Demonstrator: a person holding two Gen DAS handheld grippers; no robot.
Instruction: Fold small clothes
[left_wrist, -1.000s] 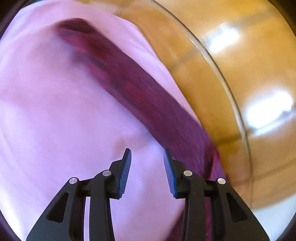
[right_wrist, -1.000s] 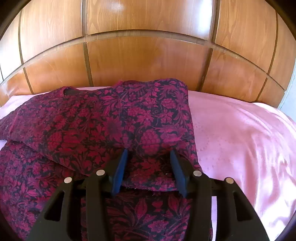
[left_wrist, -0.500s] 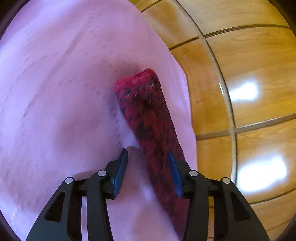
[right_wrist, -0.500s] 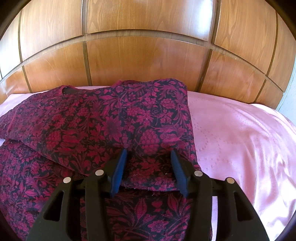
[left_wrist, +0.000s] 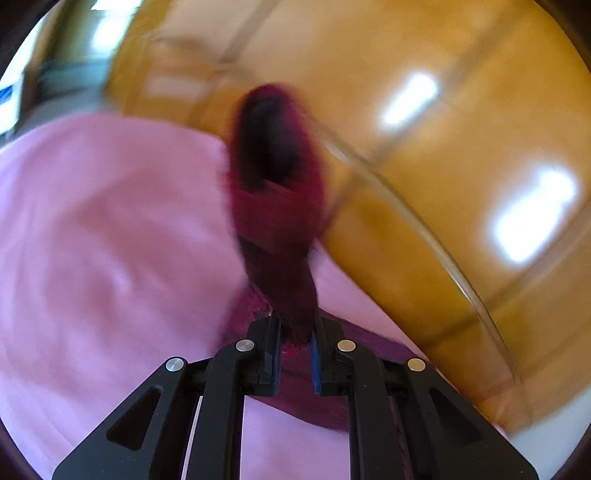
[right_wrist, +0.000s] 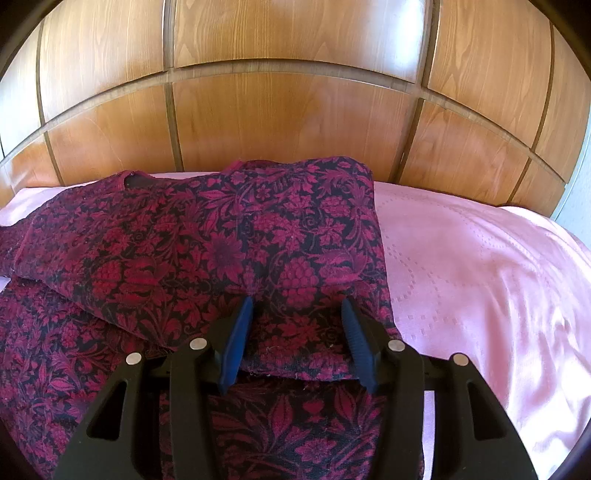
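On the bed (left_wrist: 92, 221), left tool (left_wrist: 295, 354), jaws just closing, clamps the sleeve (left_wrist: 275, 206); right tool (right_wrist: 295, 343) released; next, fold sleeve across garment (right_wrist: 207, 251).

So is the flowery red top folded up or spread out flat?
Partly folded: the dark red floral knit top has one layer doubled over another on the pink satin bedspread.

One floral garment (right_wrist: 229, 251); one pink bedsheet (right_wrist: 480, 266); one wooden headboard (right_wrist: 288, 118); two grippers.
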